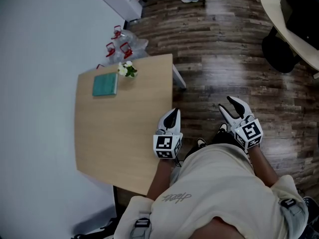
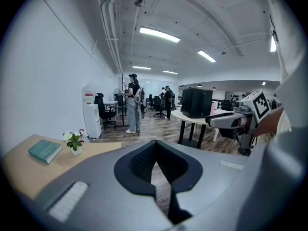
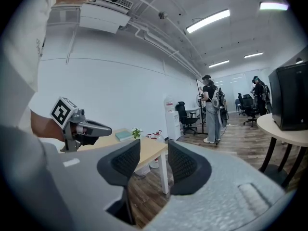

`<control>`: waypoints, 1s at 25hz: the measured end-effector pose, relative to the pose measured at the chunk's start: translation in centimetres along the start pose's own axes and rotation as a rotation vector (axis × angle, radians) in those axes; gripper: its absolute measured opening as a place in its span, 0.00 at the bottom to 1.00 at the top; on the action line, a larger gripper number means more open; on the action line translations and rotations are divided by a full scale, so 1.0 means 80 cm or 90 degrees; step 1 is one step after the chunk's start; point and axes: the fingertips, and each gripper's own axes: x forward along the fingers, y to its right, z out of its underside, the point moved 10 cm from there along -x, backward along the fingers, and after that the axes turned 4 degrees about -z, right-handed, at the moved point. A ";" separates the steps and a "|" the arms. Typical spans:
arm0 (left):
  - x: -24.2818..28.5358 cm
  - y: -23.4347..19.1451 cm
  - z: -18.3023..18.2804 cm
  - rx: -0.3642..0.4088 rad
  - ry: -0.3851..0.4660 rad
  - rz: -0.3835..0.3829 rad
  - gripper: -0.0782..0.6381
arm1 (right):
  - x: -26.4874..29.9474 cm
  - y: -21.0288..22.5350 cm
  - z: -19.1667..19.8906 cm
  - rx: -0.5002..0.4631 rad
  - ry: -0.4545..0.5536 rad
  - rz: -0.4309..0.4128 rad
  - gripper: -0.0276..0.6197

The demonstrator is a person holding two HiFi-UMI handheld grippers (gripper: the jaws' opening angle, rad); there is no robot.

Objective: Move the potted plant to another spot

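The task looks unstarted: the potted plant [image 1: 127, 69] stands at the far edge of the bench [image 1: 124, 138], just beside a teal book [image 1: 105, 84] and well apart from both grippers. The left gripper [image 1: 173, 113] hangs at the bench's right edge, jaws together and empty. The right gripper [image 1: 225, 102] is over the wooden floor [image 1: 224, 49], jaws partly apart and empty. The bare benchtop between offers room.

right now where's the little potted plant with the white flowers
In the head view the small white-flowered potted plant stands at the far edge of the light wooden table, just right of the teal book.
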 end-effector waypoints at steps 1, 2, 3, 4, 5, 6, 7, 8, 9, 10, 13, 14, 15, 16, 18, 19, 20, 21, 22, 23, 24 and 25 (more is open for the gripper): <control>0.007 0.003 -0.005 0.001 0.003 0.001 0.13 | -0.001 0.006 0.001 0.002 -0.003 -0.002 0.32; 0.013 0.005 -0.010 0.002 0.007 0.000 0.13 | -0.002 0.013 0.002 0.003 -0.004 -0.003 0.32; 0.019 0.006 -0.014 0.003 0.010 0.000 0.13 | -0.003 0.019 0.002 0.002 -0.006 -0.004 0.32; 0.026 0.008 -0.018 0.005 0.013 -0.001 0.13 | -0.003 0.026 0.003 0.002 -0.007 -0.003 0.32; 0.032 0.010 -0.022 0.007 0.016 -0.001 0.13 | -0.003 0.034 0.003 0.001 -0.008 -0.002 0.32; 0.039 0.013 -0.026 0.009 0.018 -0.002 0.13 | -0.002 0.043 0.003 0.001 -0.009 -0.002 0.32; 0.044 0.016 -0.029 0.010 0.019 -0.003 0.13 | -0.002 0.053 0.003 0.001 -0.009 -0.003 0.32; 0.049 0.020 -0.031 0.011 0.020 -0.006 0.13 | -0.002 0.061 0.003 0.002 -0.008 -0.006 0.32; 0.053 0.023 -0.033 0.012 0.019 -0.009 0.13 | -0.002 0.069 0.003 0.003 -0.007 -0.010 0.32; 0.057 0.027 -0.034 0.013 0.017 -0.013 0.13 | -0.001 0.076 0.003 0.003 -0.006 -0.016 0.32; 0.069 0.036 -0.033 0.009 0.009 -0.029 0.13 | 0.001 0.094 0.007 0.003 -0.007 -0.035 0.32; 0.072 0.040 -0.032 0.005 0.006 -0.034 0.13 | 0.000 0.101 0.009 0.004 -0.008 -0.041 0.32; 0.074 0.044 -0.031 0.000 0.003 -0.039 0.13 | 0.000 0.106 0.011 0.005 -0.010 -0.045 0.32; 0.077 0.046 -0.031 -0.005 0.000 -0.041 0.13 | 0.000 0.111 0.013 0.006 -0.011 -0.049 0.32; 0.082 0.048 -0.032 -0.008 -0.003 -0.039 0.13 | 0.006 0.120 0.017 0.007 -0.014 -0.053 0.32; 0.085 0.046 -0.034 -0.003 -0.006 -0.037 0.13 | 0.010 0.124 0.019 0.010 -0.017 -0.054 0.32; 0.086 0.045 -0.035 0.005 -0.012 -0.036 0.13 | 0.014 0.126 0.022 0.016 -0.022 -0.054 0.32; 0.085 0.042 -0.036 0.012 -0.020 -0.036 0.13 | 0.017 0.126 0.026 0.023 -0.027 -0.054 0.32; 0.083 0.038 -0.037 0.016 -0.028 -0.036 0.13 | 0.020 0.126 0.028 0.031 -0.030 -0.052 0.32; 0.083 0.034 -0.037 0.015 -0.034 -0.036 0.13 | 0.022 0.127 0.029 0.037 -0.031 -0.051 0.32; 0.085 0.029 -0.038 0.014 -0.037 -0.037 0.13 | 0.026 0.128 0.029 0.041 -0.031 -0.050 0.32; 0.089 0.024 -0.039 0.014 -0.039 -0.037 0.13 | 0.031 0.130 0.028 0.042 -0.030 -0.050 0.32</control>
